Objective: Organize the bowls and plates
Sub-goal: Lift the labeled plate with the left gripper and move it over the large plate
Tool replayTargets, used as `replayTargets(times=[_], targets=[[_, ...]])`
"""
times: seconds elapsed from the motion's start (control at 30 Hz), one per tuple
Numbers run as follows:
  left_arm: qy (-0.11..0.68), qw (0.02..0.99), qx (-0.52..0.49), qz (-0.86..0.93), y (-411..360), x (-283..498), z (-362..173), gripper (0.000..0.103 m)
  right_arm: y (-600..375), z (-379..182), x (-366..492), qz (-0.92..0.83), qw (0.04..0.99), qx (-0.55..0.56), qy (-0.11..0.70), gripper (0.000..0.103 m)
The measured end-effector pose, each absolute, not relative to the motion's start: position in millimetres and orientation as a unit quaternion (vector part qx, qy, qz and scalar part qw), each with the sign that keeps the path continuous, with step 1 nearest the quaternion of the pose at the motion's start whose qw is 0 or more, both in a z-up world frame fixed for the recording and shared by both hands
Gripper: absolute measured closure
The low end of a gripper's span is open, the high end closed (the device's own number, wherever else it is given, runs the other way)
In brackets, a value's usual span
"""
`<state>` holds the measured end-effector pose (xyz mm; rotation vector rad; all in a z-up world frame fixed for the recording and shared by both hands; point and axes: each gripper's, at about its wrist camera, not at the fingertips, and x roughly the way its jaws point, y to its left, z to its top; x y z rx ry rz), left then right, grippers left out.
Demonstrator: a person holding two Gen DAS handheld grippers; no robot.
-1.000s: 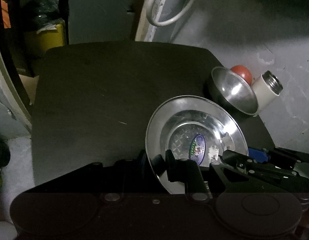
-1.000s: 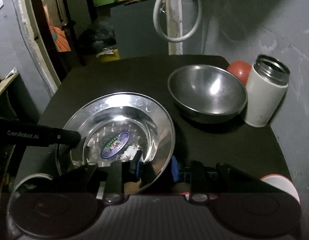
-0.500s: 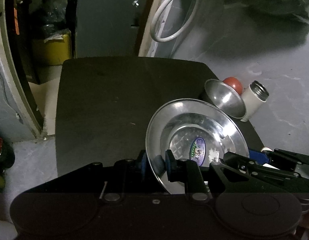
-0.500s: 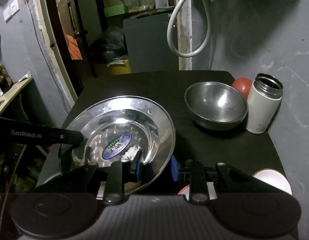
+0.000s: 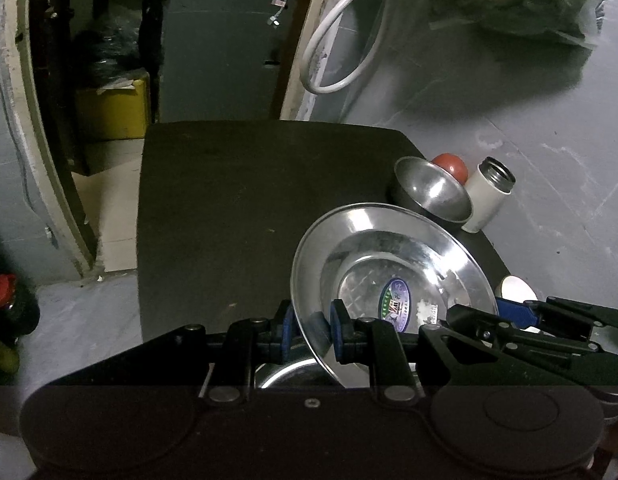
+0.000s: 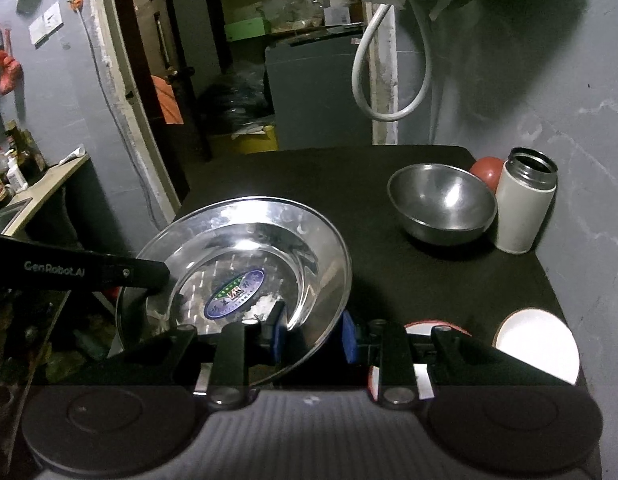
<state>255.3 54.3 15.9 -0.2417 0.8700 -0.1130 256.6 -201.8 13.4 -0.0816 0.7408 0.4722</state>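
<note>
A white cylindrical steel-rimmed flask stands open on the black surface — a red, perhaps spherical object just behind; a white hose loop hangs beyond.

Black table — steel bowl, flask, ball.

left gripper: fingers clamped, pointing forward | right gripper: fingers clamped, pointing forward

"GenRobot.AI" stands on the left hand-held gripper — plate sticker unreadable.
</note>
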Motion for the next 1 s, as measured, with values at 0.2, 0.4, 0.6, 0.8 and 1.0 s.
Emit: replayTargets(times=[0.2,0.4,0.6,0.8,1.0], targets=[[0.428,0.896,-0.113,-0.047,57.4,235.6,15.2,0.082,-199.9,10.1,240.7,0.244,0.897,-0.038,0.366,0.071],[0.437,0.892,-0.112,-0.039,61.0,214.8,11.3,0.082,-197.1,6.3,226.9,0.258,0.889,-0.041,0.376,0.071],[0.446,0.888,-0.112,-0.03,63.5,202.1,7.9,0.082,-194.3,2.6,217.9,0.272,0.881,-0.044,0.385,0.071],[0.454,0.883,-0.113,-0.021,67.9,193.4,3.6,0.082,-191.6,-1.1,210.7,0.283,0.874,-0.05,0.393,0.071],[0.461,0.881,-0.108,-0.014,68.6,188.1,-0.4,0.081,-187.1,-4.2,206.1,0.29,0.867,-0.055,0.4,0.071]])
